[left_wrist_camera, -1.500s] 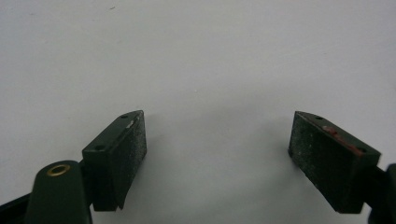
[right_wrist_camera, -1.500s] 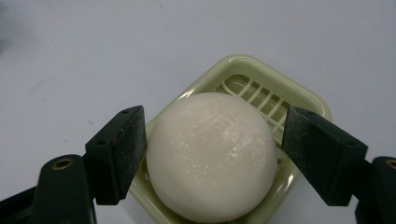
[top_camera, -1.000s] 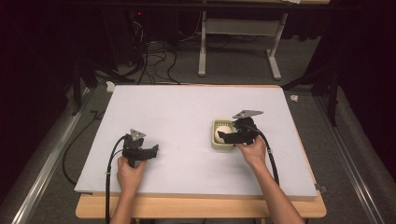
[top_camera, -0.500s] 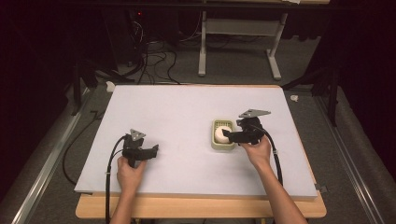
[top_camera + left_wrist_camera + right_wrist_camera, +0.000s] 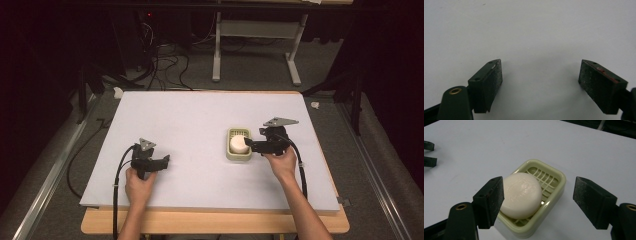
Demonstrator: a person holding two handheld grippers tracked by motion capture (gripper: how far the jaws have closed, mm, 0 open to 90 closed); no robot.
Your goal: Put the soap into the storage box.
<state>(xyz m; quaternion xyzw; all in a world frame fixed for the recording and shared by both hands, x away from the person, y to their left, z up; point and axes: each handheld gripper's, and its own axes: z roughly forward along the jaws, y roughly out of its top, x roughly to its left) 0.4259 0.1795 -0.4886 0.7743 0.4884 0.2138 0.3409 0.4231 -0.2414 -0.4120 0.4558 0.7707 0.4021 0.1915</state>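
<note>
A round white soap bar lies in a pale green slatted soap dish right of the board's middle. My right gripper is level at the dish's right edge, pointing left. In the right gripper view its jaws stand apart and are closing. The soap and the dish lie just beyond them, with nothing between the pads. At the front left my left gripper rests low over the board. The left gripper view shows it open over bare white surface.
A white board covers the wooden table, whose front edge shows below it. Cables trail from both grippers toward the person. Beyond the far edge are a dark floor, loose cables and a white desk frame.
My right gripper has drawn back to the right, from over the dish to just off its right edge. The soap stays in the dish. The left hand has kept still.
</note>
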